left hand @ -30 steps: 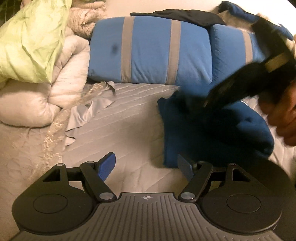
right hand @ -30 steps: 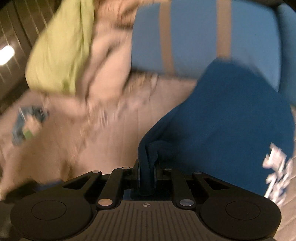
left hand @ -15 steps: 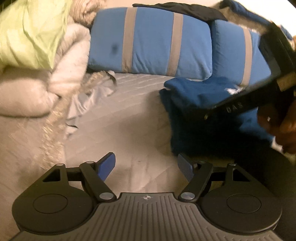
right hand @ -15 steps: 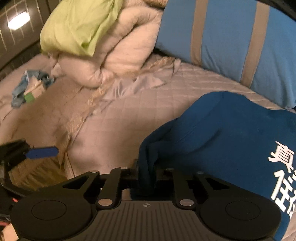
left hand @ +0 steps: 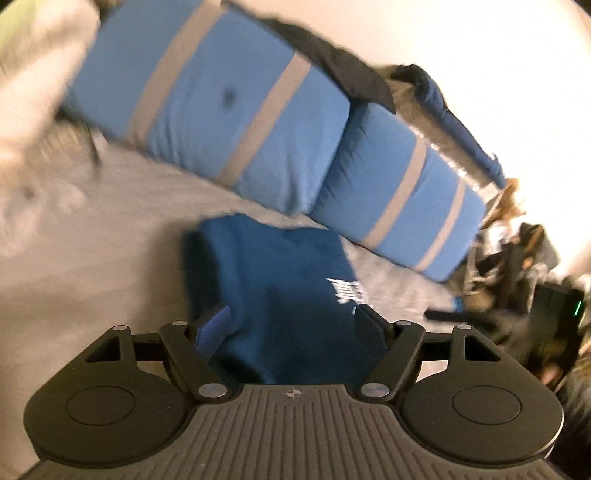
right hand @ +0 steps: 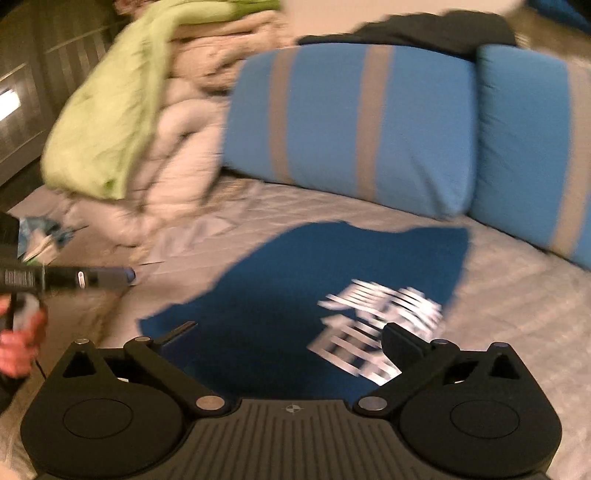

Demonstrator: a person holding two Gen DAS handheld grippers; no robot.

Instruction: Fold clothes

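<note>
While both pictures are smeared with motion blur, the main layout is plain enough. A dark blue shirt [right hand: 332,295] lies folded on the pale quilted bedspread [right hand: 517,288], its white printed lettering [right hand: 376,325] facing up and too blurred to read. It sits just in front of two light blue pillows with grey stripes [right hand: 351,122], which lean along the head of the bed.

The right gripper [right hand: 291,332] hangs over the near edge of the shirt with its jaws opening and already spread very wide; the fabric shows beneath the gap, but neither finger presses on it, so it has hold of nothing.

The left gripper [left hand: 291,325] also looks down at the shirt from the near side. Its jaws stand well apart, blue pads [left hand: 214,325] on either side of the cloth's near edge, and I see no pinch: the fabric lies flat below them, ungrasped. In the right wrist view this same gripper pokes in from the left edge as a dark bar with a blue tip, carried by a hand [right hand: 18,343] low at the left.

To the left of the pillows a bunched cream duvet [right hand: 177,147] is heaped up, with a lime green cloth [right hand: 110,110] draped over it. A black garment [right hand: 424,29] lies across the tops of the pillows. Dark clutter sits beyond the bed's far right side in the left wrist view, too blurred to identify.
</note>
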